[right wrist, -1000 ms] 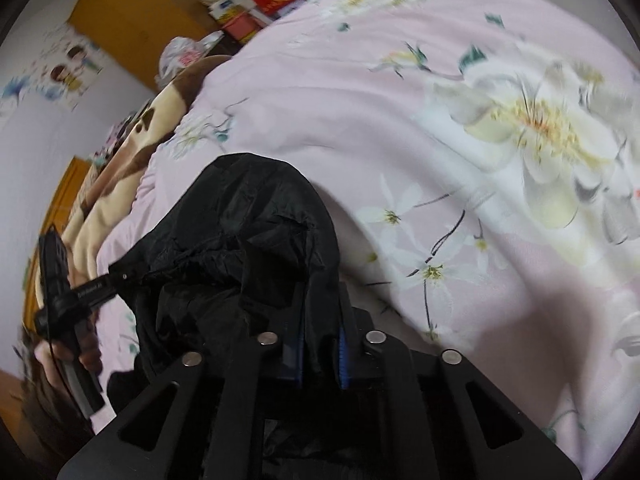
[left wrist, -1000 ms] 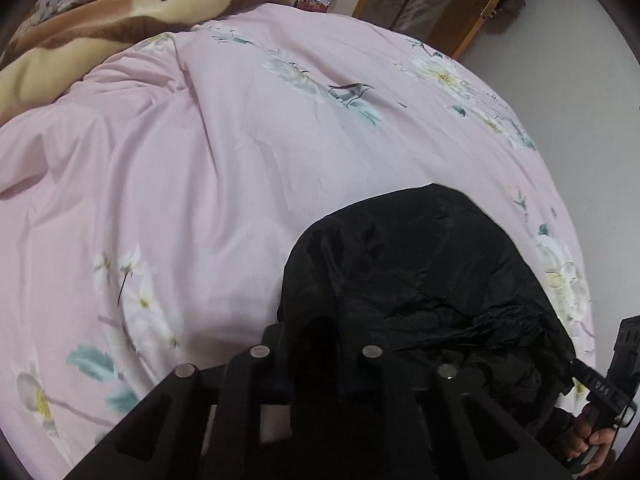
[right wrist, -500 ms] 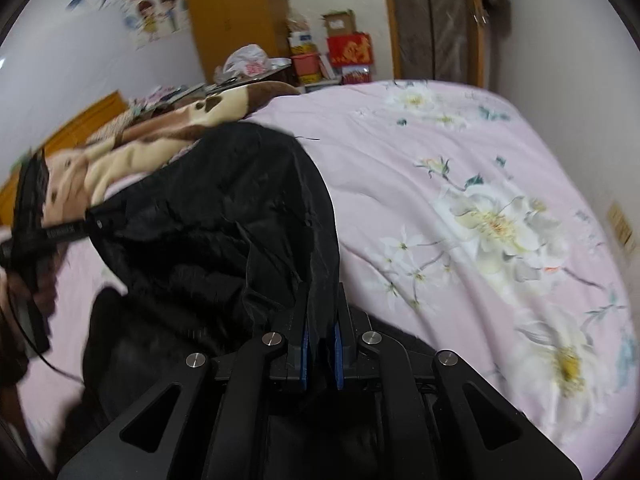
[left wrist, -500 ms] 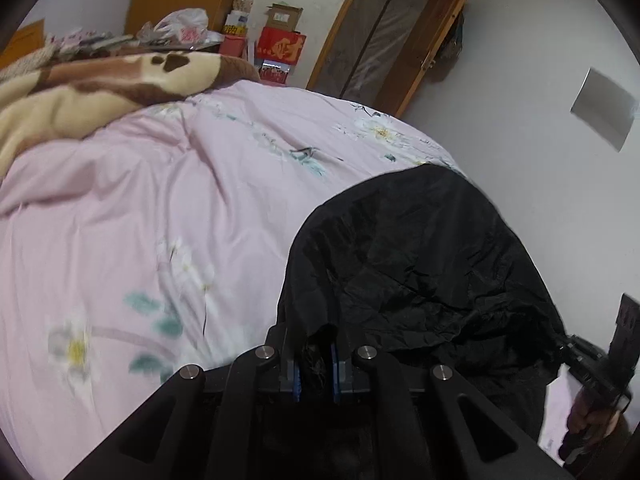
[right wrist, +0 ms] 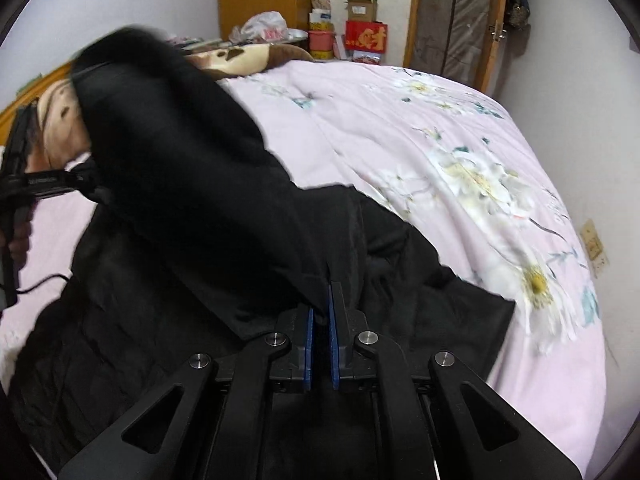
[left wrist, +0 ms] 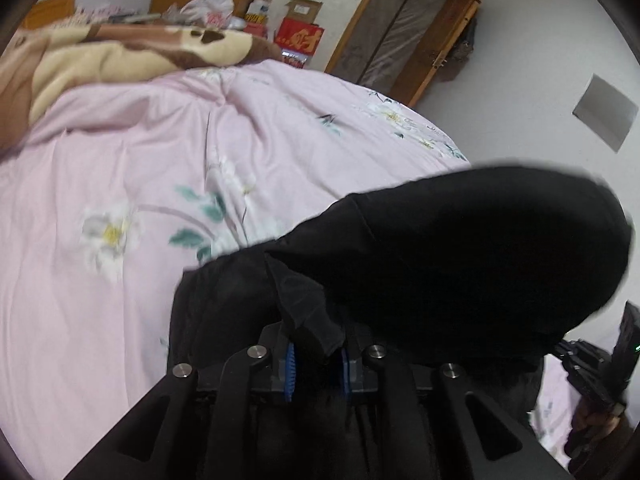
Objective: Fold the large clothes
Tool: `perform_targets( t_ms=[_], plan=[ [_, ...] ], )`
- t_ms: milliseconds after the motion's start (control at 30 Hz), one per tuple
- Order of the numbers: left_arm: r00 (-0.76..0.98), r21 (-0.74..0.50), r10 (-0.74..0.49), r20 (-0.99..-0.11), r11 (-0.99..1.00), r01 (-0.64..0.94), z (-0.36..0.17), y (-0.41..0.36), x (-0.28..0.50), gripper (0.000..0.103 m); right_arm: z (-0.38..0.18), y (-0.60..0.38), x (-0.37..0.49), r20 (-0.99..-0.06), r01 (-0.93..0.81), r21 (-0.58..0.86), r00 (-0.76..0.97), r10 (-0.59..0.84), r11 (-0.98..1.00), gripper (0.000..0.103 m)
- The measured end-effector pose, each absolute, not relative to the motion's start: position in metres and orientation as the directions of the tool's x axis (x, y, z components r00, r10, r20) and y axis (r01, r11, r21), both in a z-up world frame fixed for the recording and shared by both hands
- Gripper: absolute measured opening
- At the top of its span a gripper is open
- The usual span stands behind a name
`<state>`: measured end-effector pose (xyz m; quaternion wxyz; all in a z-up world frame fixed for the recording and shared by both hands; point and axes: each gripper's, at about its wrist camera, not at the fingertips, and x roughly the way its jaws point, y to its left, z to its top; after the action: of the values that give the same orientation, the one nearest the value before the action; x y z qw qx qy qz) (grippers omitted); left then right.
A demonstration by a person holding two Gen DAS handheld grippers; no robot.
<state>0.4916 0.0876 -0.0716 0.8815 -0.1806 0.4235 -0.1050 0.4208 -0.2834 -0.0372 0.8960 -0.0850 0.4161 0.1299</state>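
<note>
A: Where's the black crinkly nylon jacket (right wrist: 208,184)?
B: Over the pink floral bedsheet (left wrist: 132,184). One fold is lifted off the sheet and stretched between both tools, and the rest lies flat on the sheet below it.
A: Left gripper (left wrist: 318,360)?
B: Blue pads are clamped on a bunched bit of the jacket. Its jaws have just been opening a little, but the cloth is between them and pinched.
A: Right gripper (right wrist: 320,344)?
B: Pads are nearly together, nipping a thin edge of the jacket.
A: Anything else near the sheet?
B: A tan and brown fleece blanket (left wrist: 120,52) is heaped at the sheet's far end. A red cardboard box (right wrist: 366,38) stands beyond the sheet by the wall, with a wooden-framed door (left wrist: 404,36) beside it. The lifted fold is motion-blurred.
</note>
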Motion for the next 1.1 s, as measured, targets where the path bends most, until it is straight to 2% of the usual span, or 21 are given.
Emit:
perform_targets(
  t_ms=[67, 367, 600, 700, 767, 833, 900, 933, 1067, 1100],
  plan=[
    [0.624, -0.427, -0.348, -0.7, 0.904, 0.025, -0.071, 0.092, 0.484, 0.021, -0.035, -0.287, 0.42, -0.758, -0.274, -0.052, 0.636, 0.14, 0.96, 0.005],
    [0.618, -0.421, -0.31, -0.723, 0.906, -0.038, -0.08, 0.11, 0.459, 0.021, -0.031, -0.297, 0.412, -0.723, -0.157, -0.048, 0.687, 0.074, 0.986, 0.005],
    [0.63, -0.45, -0.313, -0.711, 0.891, -0.065, -0.067, 0.133, 0.442, 0.023, -0.038, -0.322, 0.391, -0.754, -0.034, 0.058, 0.653, 0.066, 0.998, 0.003],
    [0.641, -0.41, -0.282, -0.714, 0.91, -0.057, -0.052, 0.13, 0.441, 0.034, -0.028, -0.325, 0.382, -0.74, -0.002, 0.077, 0.67, 0.059, 0.997, 0.003],
    [0.649, -0.42, -0.308, -0.696, 0.907, -0.021, -0.041, 0.121, 0.443, 0.039, -0.017, -0.318, 0.38, -0.716, -0.006, 0.105, 0.693, 0.08, 0.994, 0.003],
    [0.655, -0.421, -0.32, -0.685, 0.907, 0.004, -0.033, 0.109, 0.446, 0.042, -0.009, -0.305, 0.38, -0.694, -0.034, 0.123, 0.712, 0.111, 0.992, 0.008],
    [0.651, -0.404, -0.321, -0.688, 0.914, 0.024, -0.027, 0.091, 0.451, 0.052, -0.004, -0.285, 0.384, -0.682, -0.075, 0.111, 0.719, 0.131, 0.991, 0.018],
    [0.647, -0.394, -0.328, -0.688, 0.918, 0.046, -0.025, 0.08, 0.453, 0.056, -0.003, -0.275, 0.386, -0.679, -0.099, 0.104, 0.72, 0.144, 0.99, 0.019],
    [0.62, -0.357, -0.352, -0.701, 0.926, 0.123, -0.026, 0.041, 0.462, 0.057, -0.003, -0.235, 0.396, -0.674, -0.189, 0.082, 0.713, 0.194, 0.978, 0.022],
    [0.616, -0.344, -0.348, -0.707, 0.93, 0.13, -0.03, 0.031, 0.464, 0.057, -0.006, -0.225, 0.398, -0.67, -0.217, 0.079, 0.711, 0.213, 0.973, 0.027]
  ],
)
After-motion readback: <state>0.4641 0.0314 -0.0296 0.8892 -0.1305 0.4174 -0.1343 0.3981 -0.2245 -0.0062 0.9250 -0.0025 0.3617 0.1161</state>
